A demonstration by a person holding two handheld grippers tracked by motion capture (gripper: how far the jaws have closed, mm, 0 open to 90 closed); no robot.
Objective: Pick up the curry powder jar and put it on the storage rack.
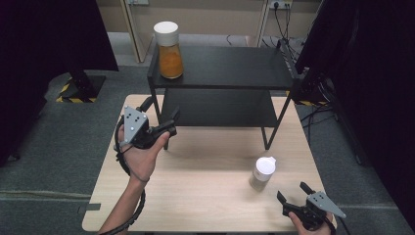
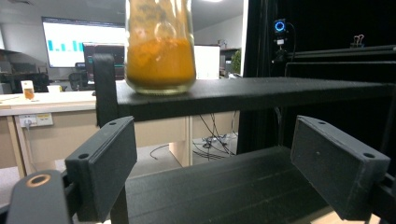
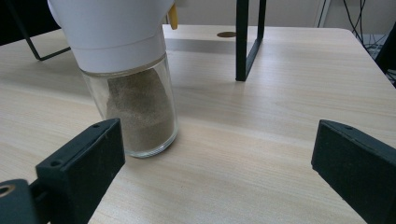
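We held the left gripper (image 1: 169, 126) open and empty just in front of the black shelf (image 1: 230, 68), below its top board. The right gripper (image 1: 296, 192) was also open and empty, low over the table (image 1: 205, 196), near the brown jar (image 1: 263, 172) but not touching it. The orange jar (image 1: 170, 50) stood on the shelf's top left corner, close to the edge.

Reaching up for the orange jar, we judged a jaw could catch the board's front lip or push the jar along the board. Its glass looked smooth, so a shallow grip might slip.

Our left gripper view showed the orange jar's (image 2: 160, 51) base sitting by the lip, with the jaws well beneath it. The high view gave its white lid and the gap between the two jars.
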